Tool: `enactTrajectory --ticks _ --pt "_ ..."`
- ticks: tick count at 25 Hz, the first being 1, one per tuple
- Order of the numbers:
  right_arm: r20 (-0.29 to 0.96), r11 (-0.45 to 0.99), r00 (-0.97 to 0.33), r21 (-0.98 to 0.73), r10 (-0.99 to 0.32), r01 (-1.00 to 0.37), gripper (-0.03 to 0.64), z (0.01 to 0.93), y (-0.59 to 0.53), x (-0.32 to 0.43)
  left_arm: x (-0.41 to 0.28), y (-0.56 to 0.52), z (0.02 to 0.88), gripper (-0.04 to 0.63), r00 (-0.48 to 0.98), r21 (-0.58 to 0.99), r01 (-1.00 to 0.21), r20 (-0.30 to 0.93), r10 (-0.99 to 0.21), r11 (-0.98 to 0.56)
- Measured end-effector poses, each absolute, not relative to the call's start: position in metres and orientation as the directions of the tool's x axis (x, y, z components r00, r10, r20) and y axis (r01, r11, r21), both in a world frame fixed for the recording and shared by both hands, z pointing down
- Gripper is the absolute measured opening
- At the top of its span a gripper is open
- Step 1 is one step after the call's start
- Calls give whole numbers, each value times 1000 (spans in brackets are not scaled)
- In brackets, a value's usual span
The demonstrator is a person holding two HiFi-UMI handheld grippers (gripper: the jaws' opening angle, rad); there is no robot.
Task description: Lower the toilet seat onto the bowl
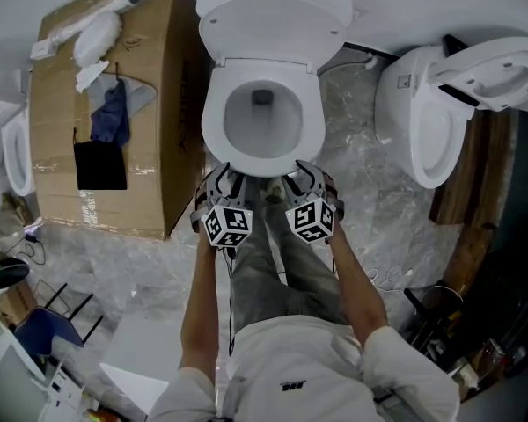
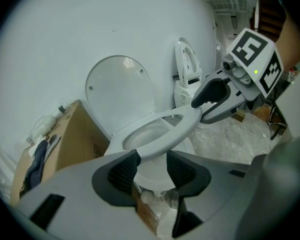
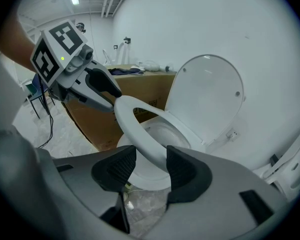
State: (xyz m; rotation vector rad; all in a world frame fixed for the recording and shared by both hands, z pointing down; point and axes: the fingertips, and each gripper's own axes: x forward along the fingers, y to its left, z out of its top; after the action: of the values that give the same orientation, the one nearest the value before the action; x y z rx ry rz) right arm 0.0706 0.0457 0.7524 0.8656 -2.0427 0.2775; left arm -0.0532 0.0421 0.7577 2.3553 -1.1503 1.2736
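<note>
One cardboard box [image 1: 172, 104] crowds the toilet bowl [image 1: 262, 126] at 9 o'clock, a second toilet [image 1: 422, 121] stands near at 3. Lid [image 1: 273, 25] up at 12. Toilet seat [image 2: 175, 126] tilted, front edge off the bowl rim — left gripper [image 1: 222, 178] and right gripper [image 1: 306, 176] both clamped on it at 6.

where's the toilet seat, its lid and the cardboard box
toilet seat [image 2: 162, 138], left gripper view, near side of ring
lid [image 1: 273, 25], head view, middle of panel
cardboard box [image 1: 57, 148], head view, bare top
</note>
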Motion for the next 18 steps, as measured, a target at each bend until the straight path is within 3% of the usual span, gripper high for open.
enactTrajectory --ticks 18 --pt "831 784 -361 135 -423 -606 202 810 76 67 -58 74 816 206 287 -151 -713 828 -481 -685"
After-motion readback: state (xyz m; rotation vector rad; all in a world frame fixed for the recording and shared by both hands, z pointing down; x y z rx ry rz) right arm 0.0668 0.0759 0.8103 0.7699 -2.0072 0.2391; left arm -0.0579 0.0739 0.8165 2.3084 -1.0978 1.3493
